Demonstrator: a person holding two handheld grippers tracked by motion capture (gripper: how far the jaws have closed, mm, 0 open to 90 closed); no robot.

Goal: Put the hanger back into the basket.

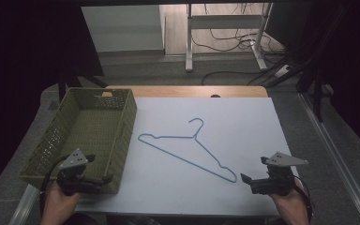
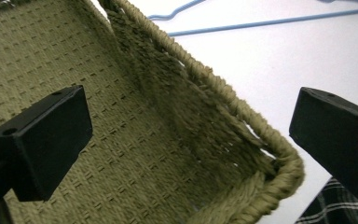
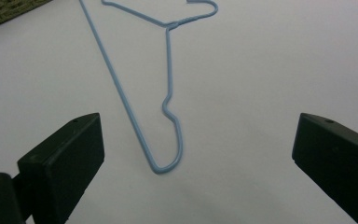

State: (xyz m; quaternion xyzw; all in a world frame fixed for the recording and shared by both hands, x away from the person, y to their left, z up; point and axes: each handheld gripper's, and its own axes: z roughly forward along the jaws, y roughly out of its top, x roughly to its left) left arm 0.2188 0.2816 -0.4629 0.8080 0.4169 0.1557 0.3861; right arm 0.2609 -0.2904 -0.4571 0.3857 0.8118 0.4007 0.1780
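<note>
Left gripper (image 1: 104, 179) hovering at 7 o'clock over basket (image 1: 122, 136) corner, jaws gaping, empty | right gripper (image 1: 244, 180) at 5 o'clock, level, jaws wide, facing hanger (image 1: 187, 149) lying mid-table | right gripper view showing hanger (image 3: 168, 100) shoulder tip just ahead

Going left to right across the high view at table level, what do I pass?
Left gripper at the near corner of the woven basket → blue wire hanger flat on the white table top → right gripper, jaws open near the hanger's end.
</note>
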